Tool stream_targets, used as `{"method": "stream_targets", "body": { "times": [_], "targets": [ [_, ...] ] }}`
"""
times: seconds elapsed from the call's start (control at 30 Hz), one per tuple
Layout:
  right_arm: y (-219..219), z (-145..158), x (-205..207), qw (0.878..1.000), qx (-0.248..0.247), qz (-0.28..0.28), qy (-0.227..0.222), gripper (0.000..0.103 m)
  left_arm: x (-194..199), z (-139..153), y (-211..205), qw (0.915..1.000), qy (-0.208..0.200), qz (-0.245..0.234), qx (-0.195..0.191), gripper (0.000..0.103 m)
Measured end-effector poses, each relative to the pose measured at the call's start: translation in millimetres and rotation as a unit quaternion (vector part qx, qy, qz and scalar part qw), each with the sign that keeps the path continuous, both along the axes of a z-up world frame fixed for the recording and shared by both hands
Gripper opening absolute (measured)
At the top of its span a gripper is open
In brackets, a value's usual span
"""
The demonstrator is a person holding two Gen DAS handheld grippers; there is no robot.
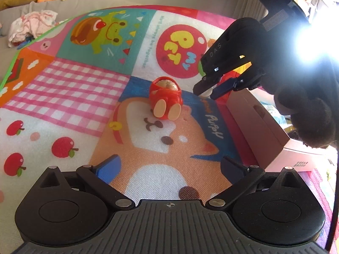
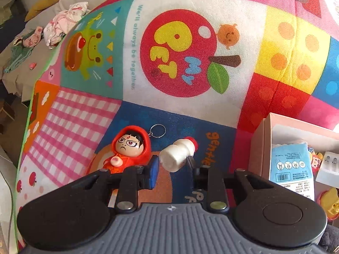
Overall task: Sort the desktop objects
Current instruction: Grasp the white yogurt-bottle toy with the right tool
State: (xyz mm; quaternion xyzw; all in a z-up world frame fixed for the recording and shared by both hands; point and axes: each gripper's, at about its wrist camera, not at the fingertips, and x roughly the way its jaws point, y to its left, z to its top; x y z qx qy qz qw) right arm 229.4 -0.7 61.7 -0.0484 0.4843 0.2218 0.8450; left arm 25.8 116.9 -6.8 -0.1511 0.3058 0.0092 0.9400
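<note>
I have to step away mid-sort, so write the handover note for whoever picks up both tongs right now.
Right tongs: around the small white bottle with red cap on the colourful cartoon play mat; grip looks closed, not certain.
Left tongs: open, empty.
Red-hooded figurine keychain: lying on the mat, left of the bottle.
Pink cardboard box: right, already holding a blue packet.
Left: bottle, then figurine, probably into the box.

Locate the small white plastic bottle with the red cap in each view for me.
Left wrist view: small white plastic bottle with the red cap, right of centre, mostly hidden between the right gripper fingers.
Right wrist view: bottle, lower centre, lying between that gripper's fingers.
Shared landmark: red hooded figurine, just left of it.
</note>
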Motion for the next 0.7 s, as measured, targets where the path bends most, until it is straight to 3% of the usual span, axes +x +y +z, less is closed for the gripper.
{"method": "stream_targets", "body": {
  "times": [0.13,0.23,0.33,0.5,0.53,0.6,0.63,0.7],
  "targets": [
    [-1.2,3.0,6.4,1.0,0.012,-0.013,0.005,0.028,-0.5,-0.2,0.5,1.0,0.0,0.0,0.0,0.102],
    [-1.5,-13.0,24.6,0.997,0.028,-0.06,0.038,0.048,-0.5,-0.1,0.7,1.0,0.0,0.0,0.0,0.103],
    [1.9,-29.7,41.5,0.994,0.027,-0.093,0.044,0.049,-0.6,-0.2,1.4,1.0,-0.001,0.0,-0.004,0.103],
    [9.8,-46.3,42.6,0.995,0.016,-0.072,0.069,0.05,-1.2,-0.3,3.7,0.9999,-0.003,-0.002,-0.012,0.103],
    [10.7,-46.1,37.1,0.996,0.009,-0.065,0.063,0.05,-1.2,-0.4,4.3,0.9999,-0.003,-0.002,-0.013,0.103],
    [13.0,-44.8,24.4,0.998,-0.009,-0.039,0.051,0.037,-1.3,-0.4,4.5,0.9999,-0.003,-0.002,-0.014,0.103],
    [12.8,-43.9,15.5,0.998,-0.018,-0.023,0.049,0.027,-1.5,-0.3,4.6,0.9999,-0.004,-0.002,-0.014,0.103],
    [6.7,-39.7,-3.2,0.998,-0.028,-0.009,0.047,0.025,-1.6,-0.1,4.5,0.9999,-0.003,-0.002,-0.014,0.103]
  ]
}}
